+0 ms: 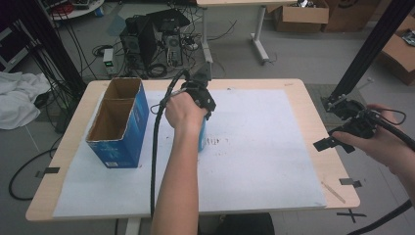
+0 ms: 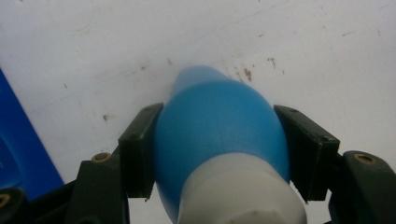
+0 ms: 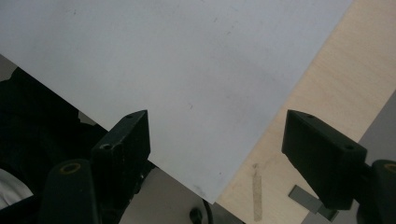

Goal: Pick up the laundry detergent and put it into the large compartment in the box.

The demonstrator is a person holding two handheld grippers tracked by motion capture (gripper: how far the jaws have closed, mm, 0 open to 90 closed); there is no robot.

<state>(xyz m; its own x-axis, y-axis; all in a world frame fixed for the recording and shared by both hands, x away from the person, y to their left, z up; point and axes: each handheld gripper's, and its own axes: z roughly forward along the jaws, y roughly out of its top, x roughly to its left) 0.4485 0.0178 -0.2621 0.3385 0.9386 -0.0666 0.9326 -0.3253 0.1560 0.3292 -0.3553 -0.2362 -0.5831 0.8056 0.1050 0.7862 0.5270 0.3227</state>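
Observation:
A blue bottle point(image 2: 219, 126) with a white end toward the camera sits between the black jaws of my left gripper point(image 2: 219, 140), both pads pressed against its sides. In the high view that gripper point(image 1: 200, 100) points down over the middle of the white sheet point(image 1: 254, 147), and a strip of the blue bottle point(image 1: 202, 137) shows below the hand. My right gripper point(image 1: 337, 132) hovers off the table's right edge. Its jaws stand wide apart with nothing between them point(image 3: 217, 135), above the sheet's corner point(image 3: 187, 70) and bare wood point(image 3: 336, 93).
An open blue cardboard box point(image 1: 117, 122) with two compartments stands at the table's left, close to the left arm; its side point(image 2: 18, 140) is near the bottle. A wooden stick point(image 1: 333, 192) and tape point(image 1: 351, 182) lie front right. Computers and cables point(image 1: 151, 44) sit on the floor behind.

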